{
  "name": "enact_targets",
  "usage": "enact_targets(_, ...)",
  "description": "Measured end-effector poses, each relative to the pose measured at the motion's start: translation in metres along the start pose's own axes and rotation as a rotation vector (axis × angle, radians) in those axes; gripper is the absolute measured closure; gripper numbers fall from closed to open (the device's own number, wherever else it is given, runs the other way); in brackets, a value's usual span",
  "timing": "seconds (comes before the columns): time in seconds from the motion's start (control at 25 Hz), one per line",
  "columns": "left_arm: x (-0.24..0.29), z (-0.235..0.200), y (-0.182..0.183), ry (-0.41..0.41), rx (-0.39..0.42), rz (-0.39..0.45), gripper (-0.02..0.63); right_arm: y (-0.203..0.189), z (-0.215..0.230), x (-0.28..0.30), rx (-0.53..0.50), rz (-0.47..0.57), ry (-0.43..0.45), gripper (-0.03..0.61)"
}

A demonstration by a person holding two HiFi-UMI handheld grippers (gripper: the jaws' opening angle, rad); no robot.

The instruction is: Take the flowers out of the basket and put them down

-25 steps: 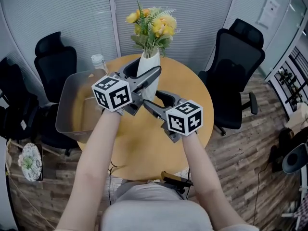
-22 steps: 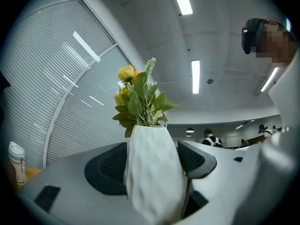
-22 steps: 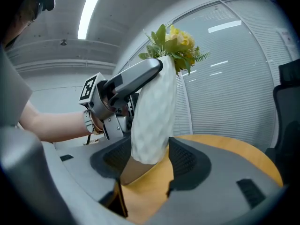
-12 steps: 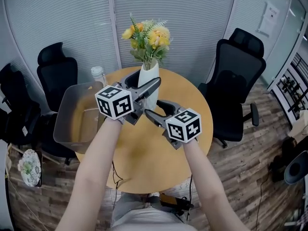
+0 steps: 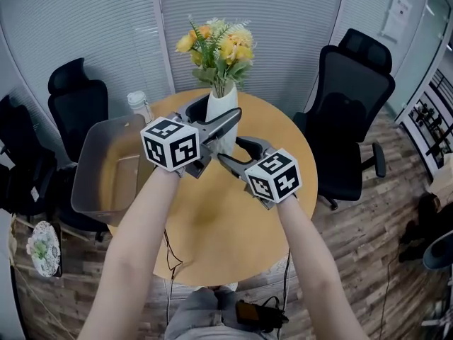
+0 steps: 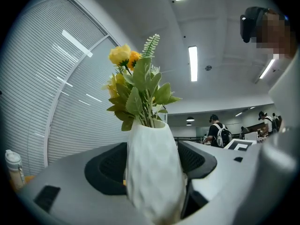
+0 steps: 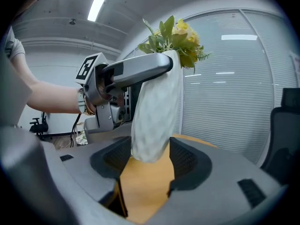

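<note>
While left gripper [image 5: 211, 115] clasps vase [image 5: 222, 96], forearm [image 5: 134, 239] outstretched

The vase [image 5: 221, 108] is at the upper centre of the head view with the flowers [image 5: 216, 44] in it. It sits between the jaws of my left gripper [image 5: 216, 113] and, lower down, my right gripper [image 5: 228, 149] — all over the table [image 5: 226, 225]. The basket [image 5: 88, 190] sits on the table's left edge with a bottle [image 5: 139, 105] behind it. One chair [image 5: 74, 105] is at upper left and another chair [image 5: 354, 119] at right.
</note>
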State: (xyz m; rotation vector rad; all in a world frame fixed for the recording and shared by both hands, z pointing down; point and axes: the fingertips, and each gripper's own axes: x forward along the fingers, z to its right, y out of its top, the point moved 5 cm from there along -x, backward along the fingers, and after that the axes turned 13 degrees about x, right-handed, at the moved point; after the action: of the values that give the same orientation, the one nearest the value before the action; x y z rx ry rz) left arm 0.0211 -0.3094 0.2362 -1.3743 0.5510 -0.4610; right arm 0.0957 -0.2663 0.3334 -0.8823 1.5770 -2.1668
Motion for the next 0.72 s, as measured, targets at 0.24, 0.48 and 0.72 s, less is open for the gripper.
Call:
enact_targets(0.24, 0.004, -0.011, 0.0, -0.012, -0.001, 0.013, 0.272, 0.004, 0.007, 0.008, -0.018, 0.024, -0.03, 0.313)
enact_targets(0.48, 0.006, -0.018, -0.005, -0.032, 0.008, 0.014, 0.272, -0.001, 0.012, 0.016, 0.028, 0.077, -0.071, 0.313)
enact_targets(0.72, 0.004, -0.017, -0.02, -0.051, 0.047, -0.014, 0.272, -0.015, 0.017, 0.028, 0.02, 0.041, -0.168, 0.316)
